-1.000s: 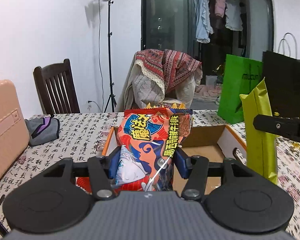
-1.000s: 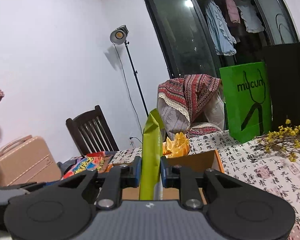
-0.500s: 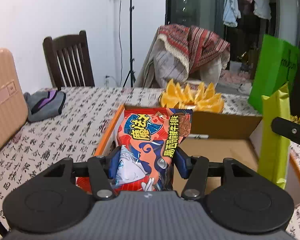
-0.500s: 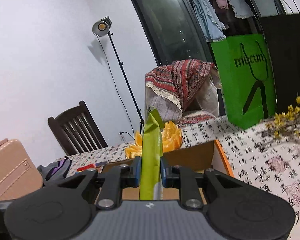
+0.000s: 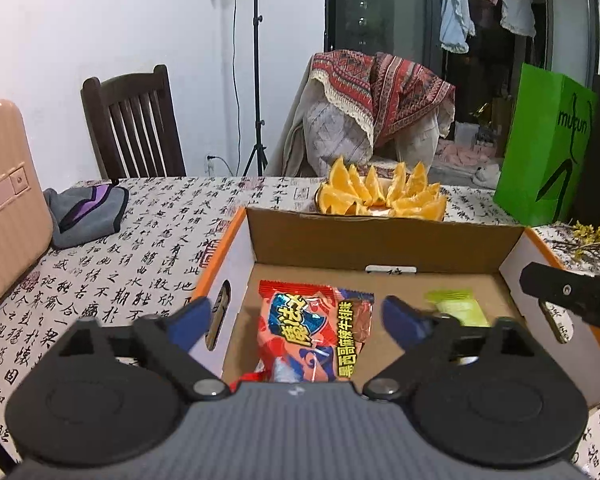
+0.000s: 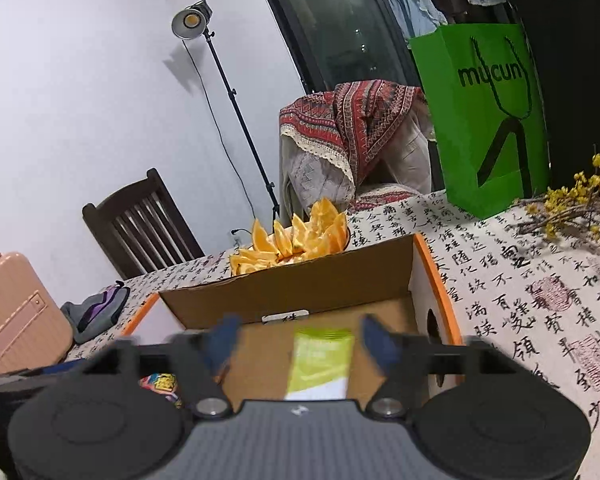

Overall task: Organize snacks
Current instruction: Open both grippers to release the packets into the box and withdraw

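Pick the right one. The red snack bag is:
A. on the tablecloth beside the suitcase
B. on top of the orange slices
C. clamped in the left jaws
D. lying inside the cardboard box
D: the red bag lies on the floor of the box, left jaws spread clear of it.

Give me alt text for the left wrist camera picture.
The open left gripper hangs over a cardboard box where a red snack packet and a green packet lie; orange wedges sit behind.
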`<state>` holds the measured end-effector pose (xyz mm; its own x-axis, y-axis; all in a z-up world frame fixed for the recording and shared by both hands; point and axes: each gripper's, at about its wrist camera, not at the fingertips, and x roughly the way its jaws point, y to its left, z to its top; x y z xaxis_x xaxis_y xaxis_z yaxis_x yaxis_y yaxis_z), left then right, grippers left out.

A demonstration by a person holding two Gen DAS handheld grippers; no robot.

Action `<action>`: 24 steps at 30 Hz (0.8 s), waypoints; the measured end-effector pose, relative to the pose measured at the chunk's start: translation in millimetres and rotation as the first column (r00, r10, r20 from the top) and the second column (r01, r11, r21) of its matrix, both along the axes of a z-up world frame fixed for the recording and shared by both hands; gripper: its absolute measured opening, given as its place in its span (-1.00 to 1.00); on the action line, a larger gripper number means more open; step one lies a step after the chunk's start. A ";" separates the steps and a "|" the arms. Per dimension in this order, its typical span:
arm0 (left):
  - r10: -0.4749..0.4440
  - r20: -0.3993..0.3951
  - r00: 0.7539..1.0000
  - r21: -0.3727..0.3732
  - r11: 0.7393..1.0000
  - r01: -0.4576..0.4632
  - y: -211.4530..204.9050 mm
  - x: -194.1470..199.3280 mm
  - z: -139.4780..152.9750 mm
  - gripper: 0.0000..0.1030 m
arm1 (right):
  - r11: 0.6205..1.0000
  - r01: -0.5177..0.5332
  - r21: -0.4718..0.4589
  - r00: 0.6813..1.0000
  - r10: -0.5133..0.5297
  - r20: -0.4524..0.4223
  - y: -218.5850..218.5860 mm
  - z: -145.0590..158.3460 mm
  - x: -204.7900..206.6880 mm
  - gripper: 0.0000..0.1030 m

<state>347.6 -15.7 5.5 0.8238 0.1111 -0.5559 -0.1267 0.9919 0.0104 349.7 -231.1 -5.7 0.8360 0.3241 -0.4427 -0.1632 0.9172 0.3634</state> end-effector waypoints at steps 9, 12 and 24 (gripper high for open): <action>-0.002 -0.035 0.999 -0.013 1.000 0.002 1.0 0.0 3.1 1.00 | 1.000 0.008 -0.026 1.000 -0.009 -0.030 -5.3 7.9 -5.6 1.00; -0.004 -0.039 0.999 -0.015 1.000 0.003 2.4 -3.1 5.9 1.00 | 1.000 0.018 -0.023 0.999 -0.019 -0.039 -9.1 9.9 -8.0 1.00; -0.017 -0.009 1.000 -0.042 0.999 0.017 12.3 -40.2 37.8 1.00 | 0.996 -0.030 -0.086 0.999 0.031 0.012 -0.5 39.6 -45.4 1.00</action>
<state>307.4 -3.4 43.3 0.8199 0.0733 -0.5678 -0.1099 0.9935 -0.0303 304.3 -231.6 33.9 0.8321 0.3111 -0.4592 -0.1961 0.9395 0.2810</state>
